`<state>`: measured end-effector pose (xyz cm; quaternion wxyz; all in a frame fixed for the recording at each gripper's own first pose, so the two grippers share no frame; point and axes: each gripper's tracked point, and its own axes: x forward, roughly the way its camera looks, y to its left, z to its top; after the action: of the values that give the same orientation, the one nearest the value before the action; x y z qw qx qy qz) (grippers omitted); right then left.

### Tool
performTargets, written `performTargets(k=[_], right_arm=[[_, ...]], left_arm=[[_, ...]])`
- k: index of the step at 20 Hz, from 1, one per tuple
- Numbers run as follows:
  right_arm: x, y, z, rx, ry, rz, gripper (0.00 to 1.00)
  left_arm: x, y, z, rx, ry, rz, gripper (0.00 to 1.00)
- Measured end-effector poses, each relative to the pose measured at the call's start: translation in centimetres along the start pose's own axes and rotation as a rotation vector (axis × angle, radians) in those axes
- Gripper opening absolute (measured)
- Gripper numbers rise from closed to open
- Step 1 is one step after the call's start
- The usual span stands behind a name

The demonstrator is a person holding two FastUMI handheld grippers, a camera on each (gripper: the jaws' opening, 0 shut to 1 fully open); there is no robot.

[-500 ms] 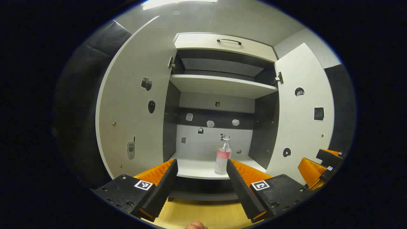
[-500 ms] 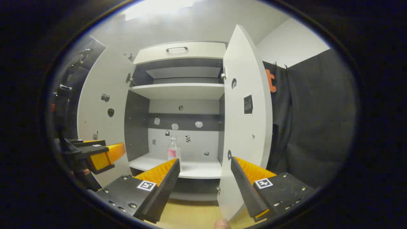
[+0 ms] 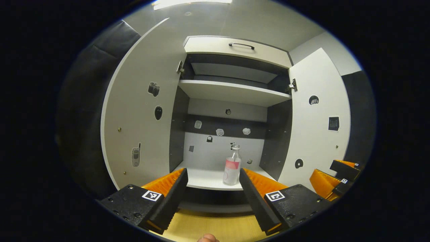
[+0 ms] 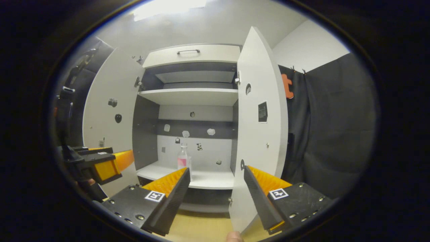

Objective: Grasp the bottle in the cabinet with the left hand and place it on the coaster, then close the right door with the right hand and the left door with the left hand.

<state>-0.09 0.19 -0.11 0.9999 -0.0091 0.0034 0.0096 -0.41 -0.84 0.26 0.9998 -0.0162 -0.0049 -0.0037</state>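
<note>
Bottle upright on cabinet shelf, cap up; both grippers wide, empty.

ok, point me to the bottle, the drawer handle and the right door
bottle (image 3: 232,167), left gripper view, on its pink label
drawer handle (image 3: 241,44), left gripper view, mid-bar
right door (image 4: 260,141), right gripper view, bare inner face

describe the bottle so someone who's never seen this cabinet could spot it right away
Look into the open cabinet, both doors swung wide, at its lower shelf. The bottle stands upright there, right of centre. It is clear with a pink label, and it alone stands on the shelf; everything around it is flat stickers.
</note>
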Motion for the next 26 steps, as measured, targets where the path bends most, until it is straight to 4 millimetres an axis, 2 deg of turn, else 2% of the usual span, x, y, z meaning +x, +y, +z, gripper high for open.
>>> performTargets(k=[3, 4, 5, 6, 12, 16, 18, 21, 25, 26], right_arm=[[0.0, -0.1, 0.0, -0.008, -0.002, 0.000, 0.97], [0.0, -0.1, -0.1, -0.009, -0.002, 0.002, 0.97], [0.0, -0.1, 0.0, -0.009, -0.003, 0.002, 0.93], [0.0, -0.2, 0.0, -0.010, -0.006, 0.002, 0.97], [-0.3, -0.4, -0.1, -0.007, -0.001, -0.006, 0.97], [-1.3, -1.0, 0.0, -0.025, -0.005, -0.021, 0.93], [-1.8, -1.2, 0.0, -0.021, -0.002, -0.031, 0.97], [-2.8, -1.6, -0.1, -0.013, 0.002, -0.046, 0.97], [-4.2, -2.5, 0.3, -0.014, -0.008, -0.082, 0.97], [-4.5, -3.0, 0.2, -0.015, -0.009, -0.099, 0.93]], left_arm=[[-0.1, -0.3, -0.1, -0.018, 0.003, -0.006, 0.96], [-0.1, -0.4, -0.1, -0.017, 0.005, -0.006, 0.93], [-0.1, -0.5, -0.2, -0.015, 0.007, -0.007, 0.96], [-0.1, -0.5, -0.2, -0.011, 0.009, -0.006, 0.96], [0.7, -0.7, -1.3, -0.005, 0.049, -0.010, 0.96], [3.5, -1.3, -1.6, 0.013, 0.065, -0.035, 0.96], [5.4, -2.8, -2.1, 0.012, 0.090, -0.097, 0.97], [8.4, -4.2, -3.0, 0.018, 0.109, -0.136, 0.97], [12.5, -4.9, -3.9, 0.040, 0.115, -0.129, 0.97], [13.6, -5.1, -4.2, 0.047, 0.122, -0.128, 0.97]])
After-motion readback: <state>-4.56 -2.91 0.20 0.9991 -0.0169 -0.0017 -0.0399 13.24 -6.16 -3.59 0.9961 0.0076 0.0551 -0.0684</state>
